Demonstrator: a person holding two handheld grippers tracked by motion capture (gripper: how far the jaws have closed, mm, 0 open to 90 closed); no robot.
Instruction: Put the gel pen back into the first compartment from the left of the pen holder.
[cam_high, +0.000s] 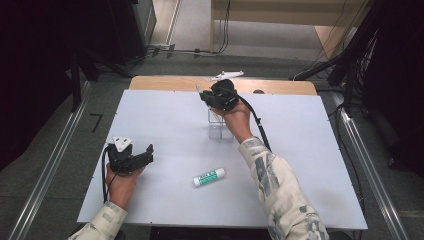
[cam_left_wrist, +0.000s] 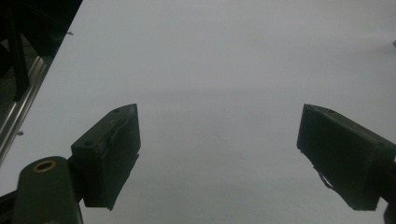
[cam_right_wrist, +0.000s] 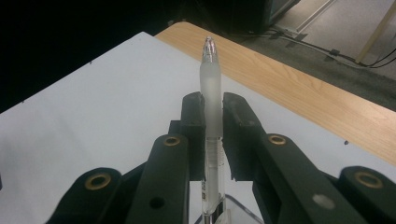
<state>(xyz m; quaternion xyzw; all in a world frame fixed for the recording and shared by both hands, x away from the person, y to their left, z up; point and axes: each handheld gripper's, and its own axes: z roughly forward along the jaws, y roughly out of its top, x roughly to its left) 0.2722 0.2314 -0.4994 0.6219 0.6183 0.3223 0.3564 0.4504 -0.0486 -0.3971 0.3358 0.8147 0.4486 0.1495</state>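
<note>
Pen (cam_right_wrist: 211, 88) stands clamped in the right tool (cam_high: 218, 96), arm stretched forward over the desk (cam_high: 165, 120); left tool (cam_high: 140, 156) rests low, jaws apart.

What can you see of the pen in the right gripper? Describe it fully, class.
The pen looks like clear and frosted plastic, with a translucent grip section and a small pointed tip at its top end. It stands upright, tip up, clamped between the jaws of the right gripper. Its lower end reaches into a clear holder on the white table.
</note>
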